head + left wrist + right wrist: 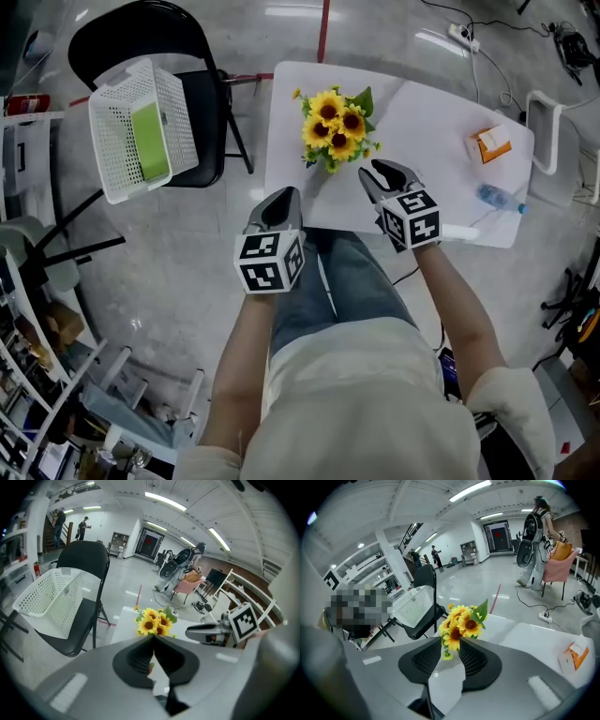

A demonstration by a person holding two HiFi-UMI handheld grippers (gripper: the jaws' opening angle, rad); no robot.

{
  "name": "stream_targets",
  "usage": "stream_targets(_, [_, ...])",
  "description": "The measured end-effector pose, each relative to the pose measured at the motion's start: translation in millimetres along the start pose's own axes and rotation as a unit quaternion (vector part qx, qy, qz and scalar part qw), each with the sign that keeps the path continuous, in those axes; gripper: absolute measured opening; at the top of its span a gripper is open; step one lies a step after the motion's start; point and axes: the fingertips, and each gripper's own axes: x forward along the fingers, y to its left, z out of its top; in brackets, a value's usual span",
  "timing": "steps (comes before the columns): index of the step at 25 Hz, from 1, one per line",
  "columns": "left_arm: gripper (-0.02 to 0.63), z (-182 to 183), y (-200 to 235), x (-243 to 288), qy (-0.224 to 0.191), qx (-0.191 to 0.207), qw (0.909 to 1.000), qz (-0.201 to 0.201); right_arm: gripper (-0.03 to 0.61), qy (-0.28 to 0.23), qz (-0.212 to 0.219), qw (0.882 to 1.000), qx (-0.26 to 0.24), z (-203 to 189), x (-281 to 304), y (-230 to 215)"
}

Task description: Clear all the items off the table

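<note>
Yellow artificial sunflower bunch (pixel 335 124) upright on white rectangular table (pixel 427 108), near its front edge.
Jaws together on left gripper (pixel 281 199), nothing held; slightly apart on right gripper (pixel 382 174), bunch just ahead of tips, not touching.

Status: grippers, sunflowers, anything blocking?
Left gripper shut, empty; right gripper open, empty. Sunflowers on table, ungrasped. Carton, bottle alongside. Nothing blocking.

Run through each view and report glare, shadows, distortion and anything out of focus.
Head view: sharp, slightly bent at the edges; ceiling lights glare off the floor, and the sunflowers throw a soft shadow on the table. Left gripper view: heavy fisheye, black corners, its near jaws soft. Right gripper view: same fisheye; sunflowers crisp, near jaws blurred.
</note>
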Motion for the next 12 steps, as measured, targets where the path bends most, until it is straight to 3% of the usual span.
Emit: stream_targets(12, [0.009,-37,25,64,0.032,0.004,0.9994,-0.014,0.263,0.018,0.007,0.999,-0.051,-20,71,-30])
